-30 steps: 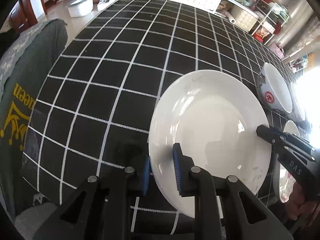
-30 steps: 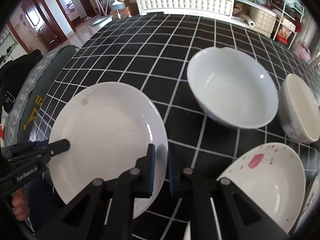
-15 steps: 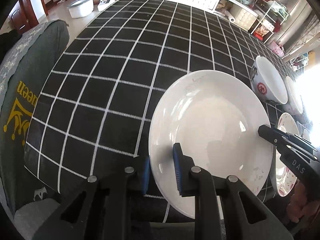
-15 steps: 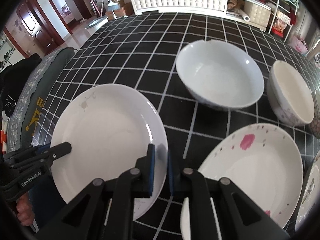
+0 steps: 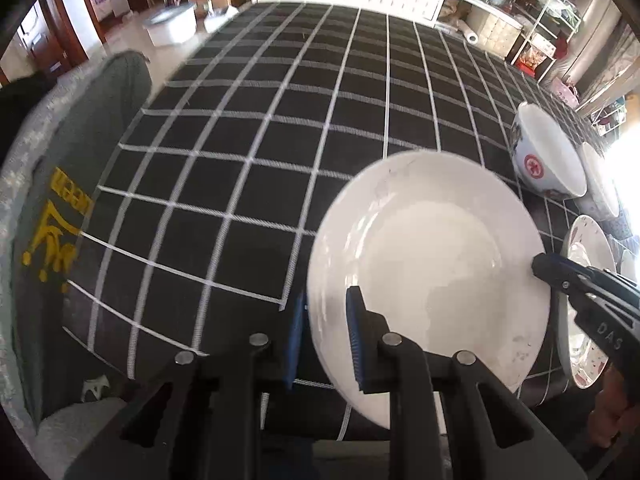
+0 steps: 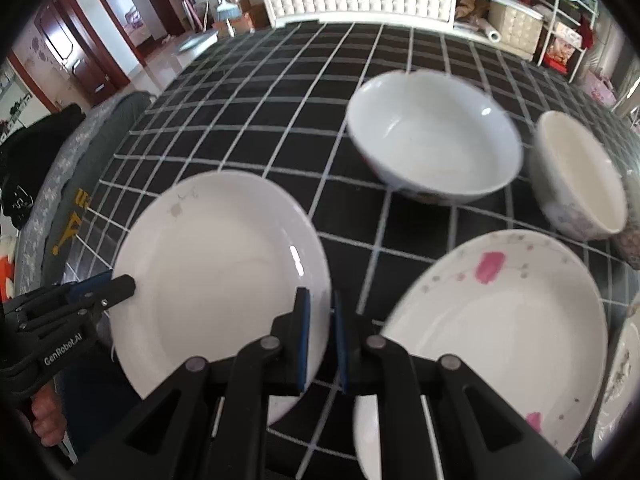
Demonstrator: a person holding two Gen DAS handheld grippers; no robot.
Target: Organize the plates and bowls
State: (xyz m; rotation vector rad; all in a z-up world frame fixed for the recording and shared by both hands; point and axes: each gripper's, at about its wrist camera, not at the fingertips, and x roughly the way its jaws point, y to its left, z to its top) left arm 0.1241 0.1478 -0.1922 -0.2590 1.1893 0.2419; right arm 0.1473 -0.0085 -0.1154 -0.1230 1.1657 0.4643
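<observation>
Above the near edge of the checked surface (image 5: 248, 152), a plain white plate (image 5: 432, 264) is held between both tools. Left hand-held gripper (image 5: 326, 332): blue pads clamped on the plate's near-left rim. Right hand-held gripper (image 6: 319, 340): pads pinched together on the plate's right rim. Plate tilted, off the cloth. Right of the plate, a pink-flowered plate (image 6: 500, 320) lies on the surface. Beyond the plate, to the right, a wide white bowl (image 6: 432, 136); just beside that bowl, a smaller cream bowl (image 6: 580, 176). Left of the plate, a grey cushion with yellow print (image 5: 60, 220) beside the surface edge.
</observation>
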